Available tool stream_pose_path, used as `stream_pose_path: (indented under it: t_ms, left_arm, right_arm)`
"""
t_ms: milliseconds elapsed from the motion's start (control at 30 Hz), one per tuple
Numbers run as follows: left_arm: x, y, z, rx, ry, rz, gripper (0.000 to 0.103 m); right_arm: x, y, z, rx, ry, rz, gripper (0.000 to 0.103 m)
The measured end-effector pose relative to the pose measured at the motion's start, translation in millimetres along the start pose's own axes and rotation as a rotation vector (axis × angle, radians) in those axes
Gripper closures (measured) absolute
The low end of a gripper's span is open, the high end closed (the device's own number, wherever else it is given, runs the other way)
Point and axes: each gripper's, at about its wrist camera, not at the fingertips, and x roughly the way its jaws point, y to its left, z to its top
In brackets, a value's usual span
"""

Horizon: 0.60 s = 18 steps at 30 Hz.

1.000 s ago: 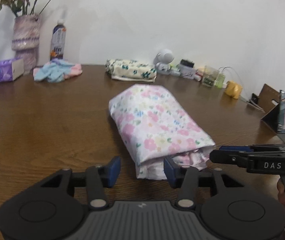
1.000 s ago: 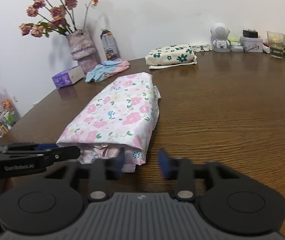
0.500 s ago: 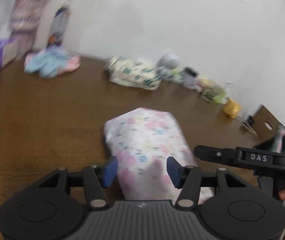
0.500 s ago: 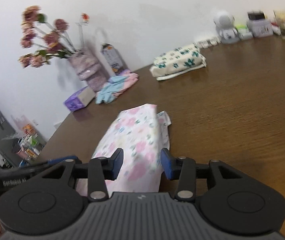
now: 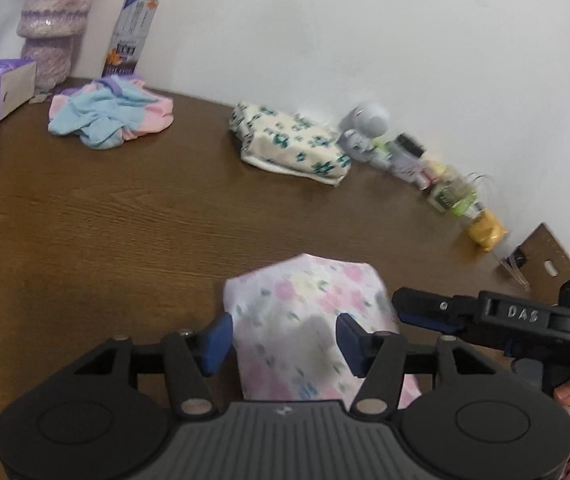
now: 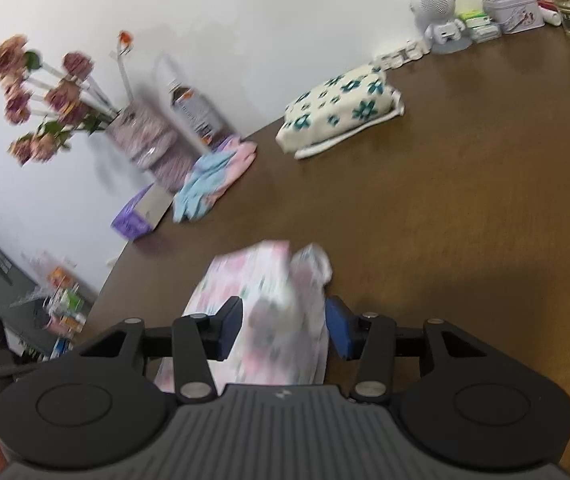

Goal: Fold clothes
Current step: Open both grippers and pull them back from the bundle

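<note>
On the brown wooden counter [image 5: 85, 216] sits the pink flowery bundle [image 5: 305, 320], a folded cloth with rounded corners. It lies right in front of both cameras, its near end between the blue pads. The left hand-held gripper [image 5: 281, 338] has the bundle between its pads, and its jaws have just been opening. One pad looks close to the cloth, the other a bit apart, so it looks let go. The right hand-held gripper [image 6: 283, 330] also has the bundle [image 6: 273, 320] between its pads, which look right up against the cloth on both sides. Its jaws have just been opening too, and the picture is blurry, so I cannot tell if it is squeezing.

The bundle looks soft, light and puffy. It would squash and could flop open if lifted by one corner. Holding the thick folded edge with both grippers seems best. Farther back lie a cream cloth with green flowers [image 5: 289, 144], folded, and a crumpled blue and pink cloth [image 5: 109, 114].
</note>
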Motion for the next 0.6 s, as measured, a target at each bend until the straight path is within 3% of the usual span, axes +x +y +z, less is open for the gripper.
stream_pose_path:
  t_ms: [67, 133, 233, 300, 367, 433, 500, 600]
  left_arm:
    - [9, 2, 3, -0.004, 0.023, -0.007, 0.051]
    - [13, 6, 1, -0.013, 0.030, -0.021, 0.068]
    - [14, 13, -2, -0.031, 0.026, -0.042, 0.072]
    - [11, 15, -2, -0.038, 0.021, -0.052, 0.071]
    - [5, 13, -3, -0.029, 0.000, -0.060, 0.060]
    - [-4, 11, -6, -0.007, -0.025, -0.075, 0.055]
    - [-19, 9, -14, 0.054, -0.055, -0.102, 0.048]
    - [-40, 7, -32, 0.166, -0.068, -0.115, 0.045]
  right_arm:
    - [15, -5, 10, 0.034, 0.028, 0.005, 0.056]
    - [27, -8, 14, 0.054, 0.057, 0.006, 0.061]
    - [39, -10, 10, 0.063, 0.089, 0.009, 0.072]
    - [43, -12, 8, 0.061, 0.105, 0.011, 0.071]
    - [41, -14, 7, 0.061, 0.107, 0.021, 0.067]
    - [33, -15, 7, 0.057, 0.094, 0.026, 0.063]
    - [23, -16, 6, 0.050, 0.079, 0.031, 0.062]
    - [0, -17, -2, -0.001, 0.063, 0.034, 0.058]
